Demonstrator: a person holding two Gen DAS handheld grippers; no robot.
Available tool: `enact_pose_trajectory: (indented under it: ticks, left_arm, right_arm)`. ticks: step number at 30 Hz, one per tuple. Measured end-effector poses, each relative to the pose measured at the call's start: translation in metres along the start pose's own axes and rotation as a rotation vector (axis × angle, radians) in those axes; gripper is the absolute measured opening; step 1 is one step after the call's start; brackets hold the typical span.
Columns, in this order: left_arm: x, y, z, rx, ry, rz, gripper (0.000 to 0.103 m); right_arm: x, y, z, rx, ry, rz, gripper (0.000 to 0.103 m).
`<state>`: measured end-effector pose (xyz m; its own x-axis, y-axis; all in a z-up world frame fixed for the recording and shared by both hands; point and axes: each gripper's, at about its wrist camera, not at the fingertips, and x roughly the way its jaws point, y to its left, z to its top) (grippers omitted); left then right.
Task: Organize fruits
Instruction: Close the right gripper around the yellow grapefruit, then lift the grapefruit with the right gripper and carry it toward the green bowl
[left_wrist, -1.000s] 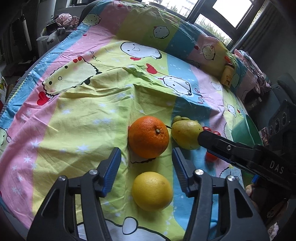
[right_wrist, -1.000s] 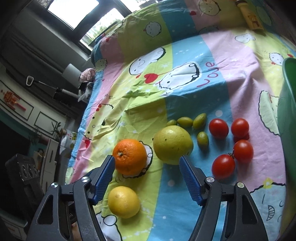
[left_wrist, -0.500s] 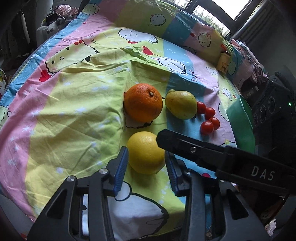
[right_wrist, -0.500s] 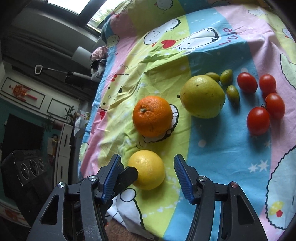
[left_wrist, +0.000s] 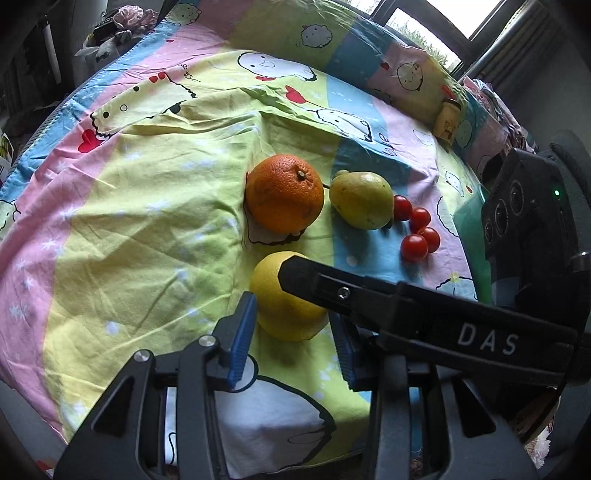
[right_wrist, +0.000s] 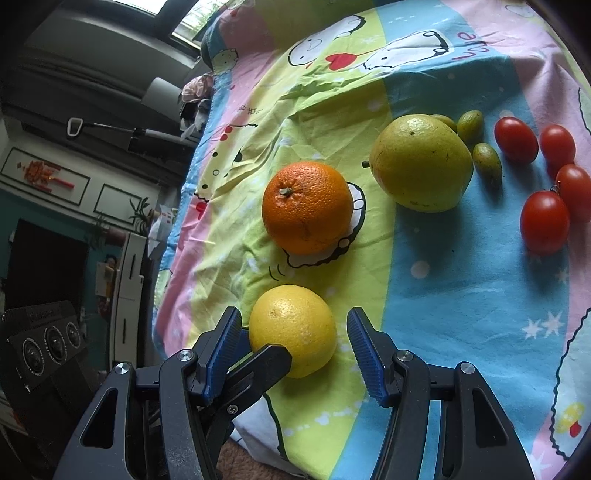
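Both grippers converge on the round yellow citrus fruit (right_wrist: 292, 329) at lower centre of the cartoon-print bedsheet (left_wrist: 140, 206). Left gripper (left_wrist: 293, 334) and right gripper (right_wrist: 293, 350) straddle it, jaws spread, no squeeze evident. Next, one must close and lift.

Bright yellow on the round fruit (right_wrist: 293, 329) low in the frame. Deep orange on the orange (right_wrist: 307, 207) mid-frame. Yellow-green on the pear (right_wrist: 421, 162), upper right. Glossy red on the tomatoes (right_wrist: 544, 221) at right edge. Pastel stripes of pink, lime and blue with white cartoon figures across the sheet (left_wrist: 147, 221). Blue pads, black frames on both grippers.
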<state>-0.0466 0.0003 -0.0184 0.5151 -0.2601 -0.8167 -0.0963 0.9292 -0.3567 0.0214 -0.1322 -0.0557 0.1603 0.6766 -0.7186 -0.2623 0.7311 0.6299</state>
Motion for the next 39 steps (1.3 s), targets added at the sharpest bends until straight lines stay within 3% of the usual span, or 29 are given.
enact_pose_trajectory:
  ticks: [7,13,22,25,39]
  left_arm:
    - [0.000,0.004,-0.001,-0.020,0.011,-0.018,0.042]
    - [0.007,0.009,-0.001,-0.048,0.041,-0.080,0.046]
    - [0.007,0.004,-0.002,-0.014,0.021,-0.072,0.045]
    - [0.008,0.001,-0.002,0.001,0.018,-0.067,0.045]
    - [-0.001,-0.023,0.014,0.070,-0.047,-0.089,0.045]
  right_arm:
    - [0.004,0.000,-0.001,-0.006,0.013,0.003,0.062]
    - [0.010,-0.003,-0.001,0.007,0.038,0.019,0.062]
    - [0.012,-0.007,-0.001,0.015,0.048,0.034,0.062]
    - [0.010,-0.006,0.000,0.004,0.038,0.007,0.057]
    - [-0.020,-0.003,0.011,-0.009,-0.056,0.011,0.056]
